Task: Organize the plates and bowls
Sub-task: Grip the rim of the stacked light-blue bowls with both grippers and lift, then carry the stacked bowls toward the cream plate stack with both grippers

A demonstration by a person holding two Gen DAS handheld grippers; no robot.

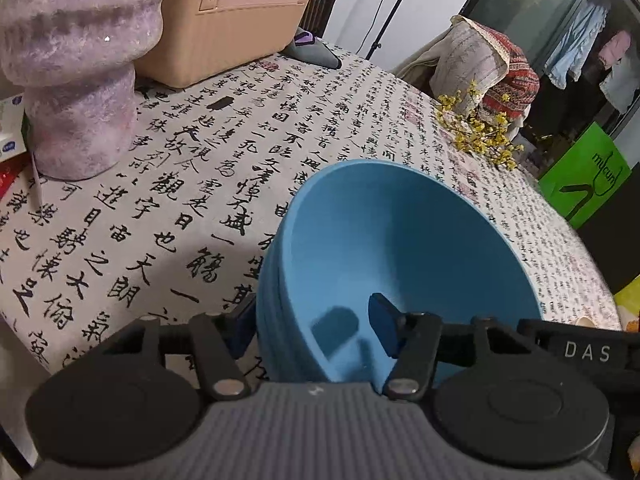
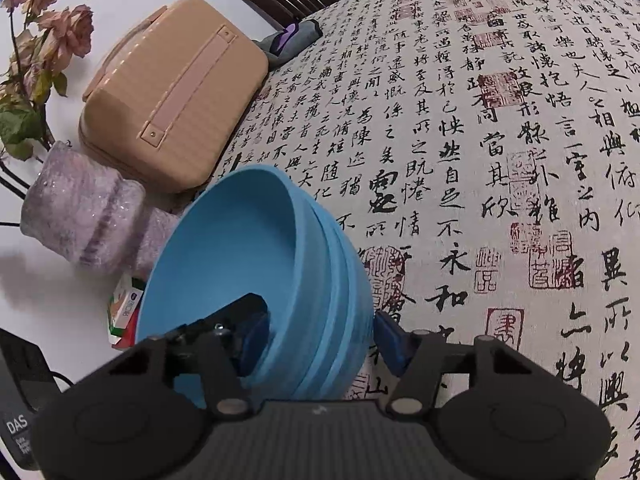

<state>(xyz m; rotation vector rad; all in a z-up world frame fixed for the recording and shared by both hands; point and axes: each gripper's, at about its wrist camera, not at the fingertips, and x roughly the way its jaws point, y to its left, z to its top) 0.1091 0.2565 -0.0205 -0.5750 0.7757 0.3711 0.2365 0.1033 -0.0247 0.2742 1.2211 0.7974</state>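
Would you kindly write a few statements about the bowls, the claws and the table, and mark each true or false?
1. The blue bowls are nested in a stack. True.
2. Each claw straddles the stack's wall, one finger inside and one outside. True: so do the left claw and the right claw.
3. The tablecloth is plain white. False: it is printed with black calligraphy and red seals.
4. A lavender vase stands near the bowls. True.
5. The top bowl holds soup. False: it is empty.
6. The tan case is open. False: it is shut.
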